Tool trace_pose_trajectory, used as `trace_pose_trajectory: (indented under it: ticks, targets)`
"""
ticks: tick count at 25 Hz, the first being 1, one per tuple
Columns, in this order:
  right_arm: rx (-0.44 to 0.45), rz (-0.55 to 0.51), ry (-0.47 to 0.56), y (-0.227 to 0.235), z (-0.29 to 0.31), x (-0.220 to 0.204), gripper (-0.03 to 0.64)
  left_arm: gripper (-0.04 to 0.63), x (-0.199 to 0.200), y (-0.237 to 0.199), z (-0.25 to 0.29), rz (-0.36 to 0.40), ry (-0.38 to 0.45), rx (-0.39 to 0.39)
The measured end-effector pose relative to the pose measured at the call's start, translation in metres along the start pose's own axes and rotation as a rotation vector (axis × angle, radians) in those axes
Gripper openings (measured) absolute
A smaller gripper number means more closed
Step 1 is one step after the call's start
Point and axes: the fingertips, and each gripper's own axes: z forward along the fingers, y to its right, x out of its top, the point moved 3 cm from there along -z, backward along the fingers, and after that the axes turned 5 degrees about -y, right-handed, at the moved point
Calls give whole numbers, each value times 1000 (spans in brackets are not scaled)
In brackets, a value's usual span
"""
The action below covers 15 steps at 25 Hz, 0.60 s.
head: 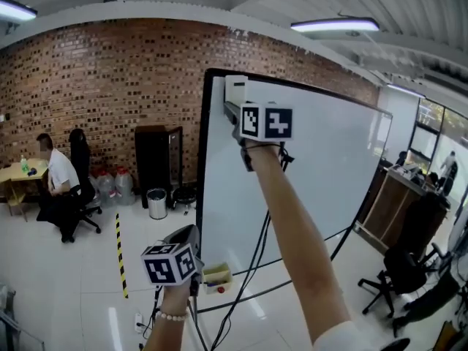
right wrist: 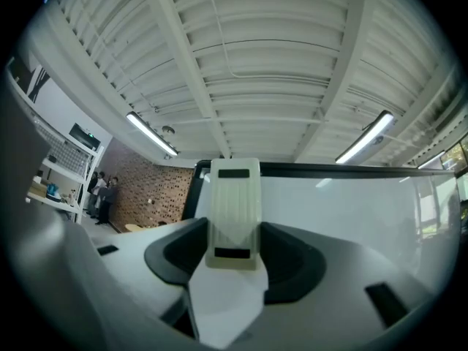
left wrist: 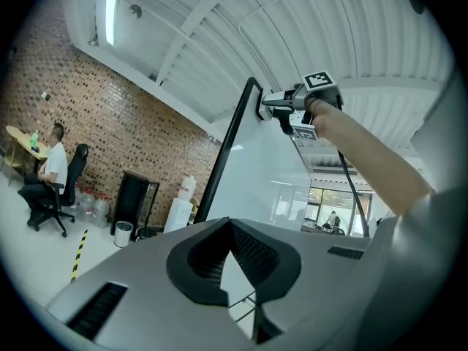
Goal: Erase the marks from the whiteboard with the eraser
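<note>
A big whiteboard (head: 322, 167) on a black stand fills the middle of the head view, and its surface looks clean. My right gripper (head: 235, 99) is raised to the board's top left corner and is shut on a white eraser (head: 235, 91) pressed against the board. In the right gripper view the eraser (right wrist: 233, 212) stands between the jaws just under the board's black top edge (right wrist: 351, 170). My left gripper (head: 191, 238) hangs low by the board's foot, shut with nothing in it. The left gripper view shows the right gripper (left wrist: 281, 104) at the board's corner.
A small tray (head: 216, 275) with a red thing in it sits at the board's foot. Cables run down along the stand. A seated person (head: 57, 174) is at the far left, with a bin (head: 156, 203) and a dark cabinet (head: 158, 159) by the brick wall. Office chairs (head: 395, 276) stand on the right.
</note>
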Motion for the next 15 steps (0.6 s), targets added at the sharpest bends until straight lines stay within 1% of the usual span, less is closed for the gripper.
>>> trace_pose_trajectory:
  ticks: [4, 7, 11, 15]
  targets:
    - [5, 11, 8, 57, -13, -10, 236, -12, -12, 28, 22, 9, -1, 10]
    - [13, 33, 20, 115, -30, -20, 236, -12, -19, 65, 51, 22, 20, 26]
    - [26, 54, 41, 216, -49, -25, 236, -12, -28, 133, 123, 37, 44, 48]
    - [10, 19, 31, 312, -61, -28, 236, -12, -51, 209, 202, 2, 31, 19]
